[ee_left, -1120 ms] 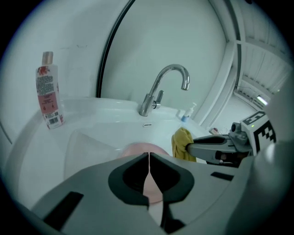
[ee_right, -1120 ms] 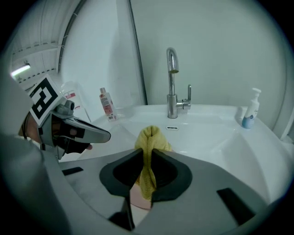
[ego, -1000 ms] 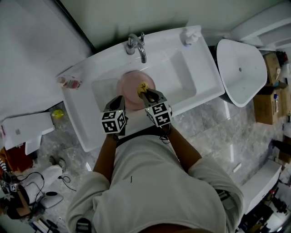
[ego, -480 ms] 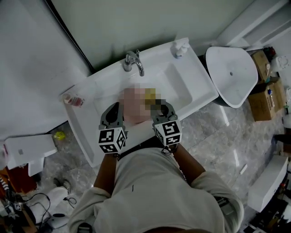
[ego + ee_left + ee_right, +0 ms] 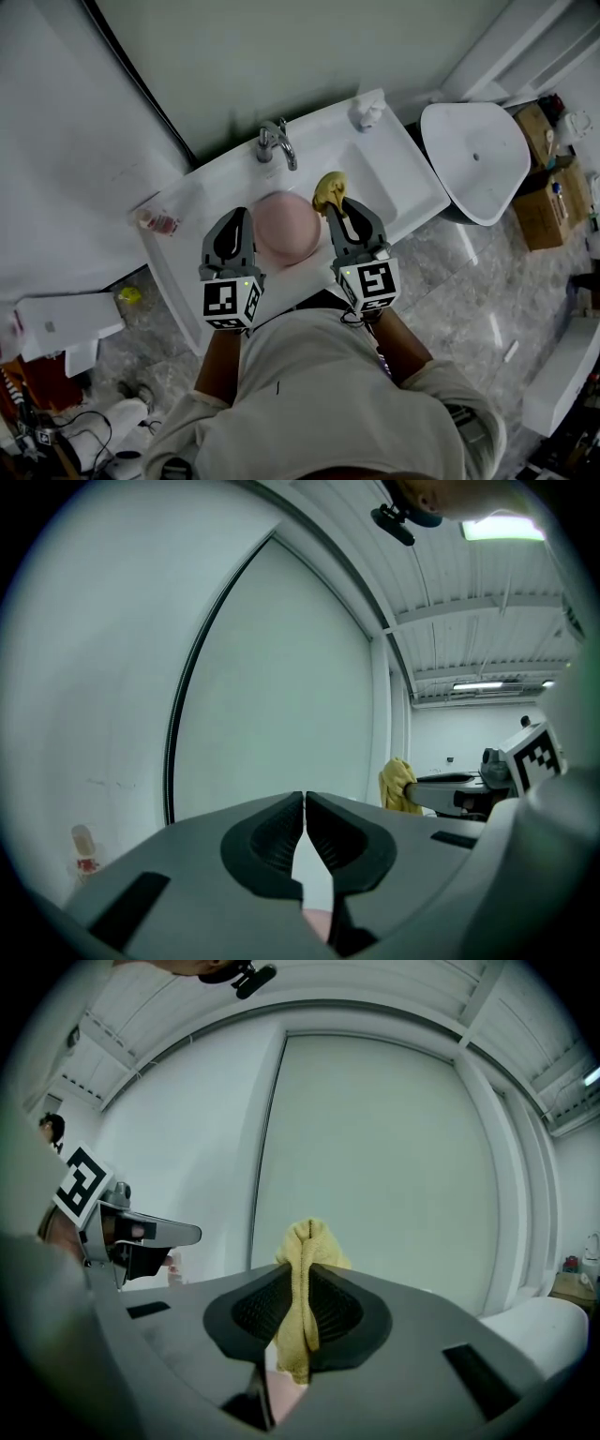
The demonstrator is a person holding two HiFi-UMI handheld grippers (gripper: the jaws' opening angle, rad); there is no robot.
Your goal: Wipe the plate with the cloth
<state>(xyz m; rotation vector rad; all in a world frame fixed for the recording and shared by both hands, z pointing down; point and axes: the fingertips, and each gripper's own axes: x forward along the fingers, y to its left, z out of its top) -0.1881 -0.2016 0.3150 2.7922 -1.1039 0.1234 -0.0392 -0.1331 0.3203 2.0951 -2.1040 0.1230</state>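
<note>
**A:** White sink [image 5: 403, 178] tight against a pale wall [image 5: 281, 56], faucet [image 5: 277, 141] at 12 o'clock, grey marble floor [image 5: 459, 281] all round.

**B:** And the plate [image 5: 289, 228]?

**A:** Pink, up over the sink's front rim. At its 9 o'clock the left gripper [image 5: 238, 217] [image 5: 305, 799] is pinched narrow, with a sliver of pink at the root of its jaws.

**B:** At 2 o'clock the right gripper [image 5: 336, 202] [image 5: 302, 1274] is clamped on the yellow cloth [image 5: 327, 190] [image 5: 300, 1321], just beside the plate's rim.

**A:** Edges: a small bottle [image 5: 157, 222] on the sink's 9 o'clock corner, a white oval tub [image 5: 473, 155] at 3 o'clock. Open floor at 4 o'clock.
</note>
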